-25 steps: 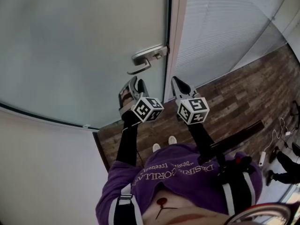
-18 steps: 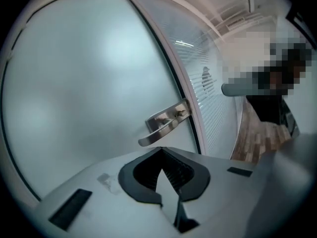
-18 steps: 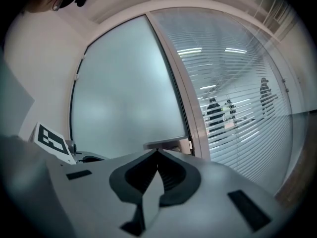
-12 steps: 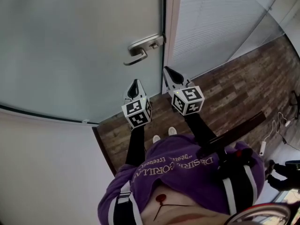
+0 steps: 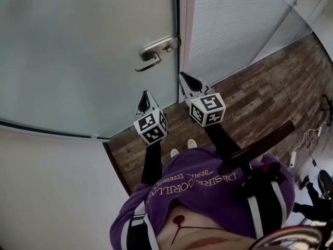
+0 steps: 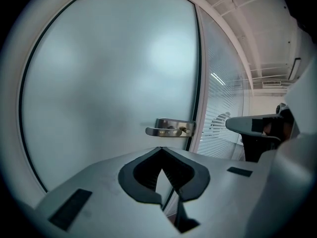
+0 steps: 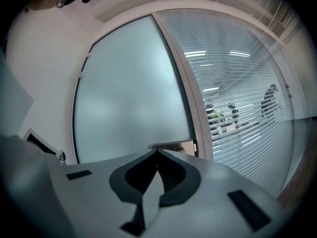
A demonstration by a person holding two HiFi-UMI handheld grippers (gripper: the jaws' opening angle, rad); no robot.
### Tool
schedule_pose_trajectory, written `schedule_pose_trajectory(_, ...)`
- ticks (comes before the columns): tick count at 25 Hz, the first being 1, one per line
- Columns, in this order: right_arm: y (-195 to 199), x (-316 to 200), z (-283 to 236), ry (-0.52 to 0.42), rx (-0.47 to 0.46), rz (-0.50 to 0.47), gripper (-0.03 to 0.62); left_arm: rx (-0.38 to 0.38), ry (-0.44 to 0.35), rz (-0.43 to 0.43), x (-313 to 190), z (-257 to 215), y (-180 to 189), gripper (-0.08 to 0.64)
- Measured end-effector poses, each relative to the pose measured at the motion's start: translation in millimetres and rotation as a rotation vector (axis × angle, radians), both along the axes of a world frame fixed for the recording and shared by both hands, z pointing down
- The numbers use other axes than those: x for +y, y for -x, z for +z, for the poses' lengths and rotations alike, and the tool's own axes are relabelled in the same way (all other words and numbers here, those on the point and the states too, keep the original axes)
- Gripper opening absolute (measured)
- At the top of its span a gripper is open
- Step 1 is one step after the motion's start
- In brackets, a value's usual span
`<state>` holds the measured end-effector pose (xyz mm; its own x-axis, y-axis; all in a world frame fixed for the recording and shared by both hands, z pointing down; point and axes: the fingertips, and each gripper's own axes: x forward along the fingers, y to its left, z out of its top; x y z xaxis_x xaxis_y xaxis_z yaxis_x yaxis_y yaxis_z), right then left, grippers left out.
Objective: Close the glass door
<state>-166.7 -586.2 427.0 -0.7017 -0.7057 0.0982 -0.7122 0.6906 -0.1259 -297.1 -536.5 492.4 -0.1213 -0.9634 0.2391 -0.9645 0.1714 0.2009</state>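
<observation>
frosted glass door point(image 5: 88, 51) sits with its edge along the white frame point(image 5: 186, 40), lever handle point(image 5: 153, 53) level, blind-covered partition point(image 5: 234, 30) to its right. left gripper point(image 5: 144, 95): jaws pressed together, nothing between them, aimed at the door below the handle, apart from it. right gripper point(image 5: 183, 77): jaws likewise together and empty, tip near the frame.

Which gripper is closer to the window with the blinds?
Right. The right gripper is beside the blinds window, at its frame; the left gripper sits further left, facing the glass door.
</observation>
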Motion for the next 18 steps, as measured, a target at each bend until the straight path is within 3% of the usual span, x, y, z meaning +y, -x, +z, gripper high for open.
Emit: schedule_pose_trajectory(18,4.5,2.8,0.4,-0.001,0.009,0.01,-0.003,-0.02,0.015,0.007,2.5,4.9,4.1,0.002)
